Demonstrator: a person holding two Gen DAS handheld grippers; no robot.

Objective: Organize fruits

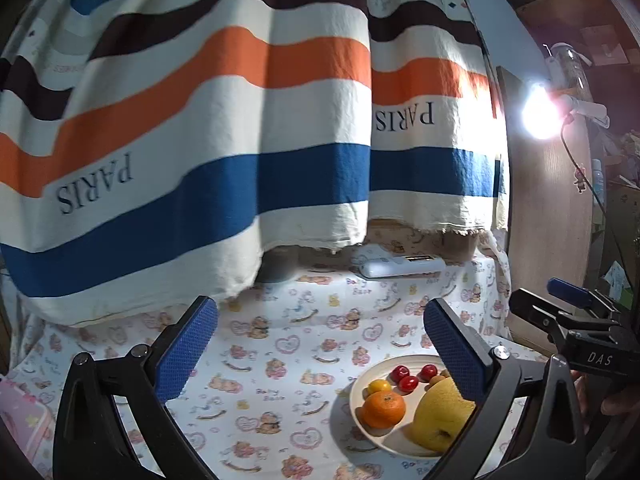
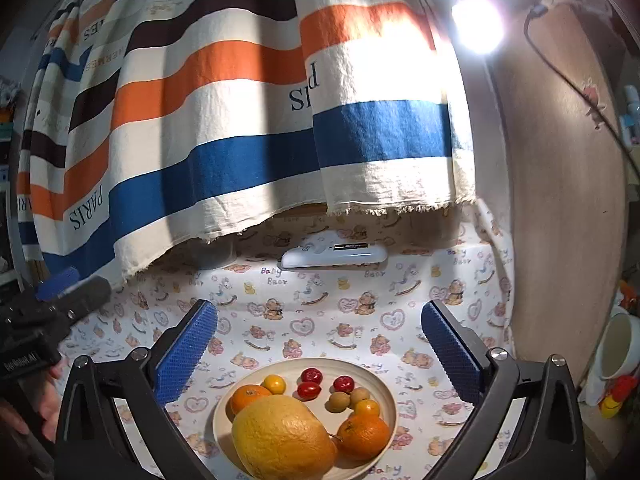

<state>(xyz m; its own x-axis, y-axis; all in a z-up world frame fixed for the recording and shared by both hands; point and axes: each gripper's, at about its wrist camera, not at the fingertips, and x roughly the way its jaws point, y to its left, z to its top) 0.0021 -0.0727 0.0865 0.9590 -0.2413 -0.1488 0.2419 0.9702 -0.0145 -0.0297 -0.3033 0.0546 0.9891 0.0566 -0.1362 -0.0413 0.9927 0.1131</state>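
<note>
1. 2 grippers hover with jaws spread and nothing between them: the right gripper (image 2: 319,344) just above the plate (image 2: 386,390), the left gripper (image 1: 320,340) left of it.
2. On the plate lie a large yellow citrus (image 2: 282,438), 2 oranges (image 2: 364,436), 3 red fruits (image 2: 309,389) and smaller pieces.
3. Beyond the plate lies a white remote (image 2: 334,256).

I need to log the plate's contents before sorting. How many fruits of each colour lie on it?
On the plate, from the right wrist view:
Large yellow fruit: 1
Orange fruits: 2
Small yellow-orange fruits: 2
Small red fruits: 3
Small brown fruits: 2
Total: 10
</note>
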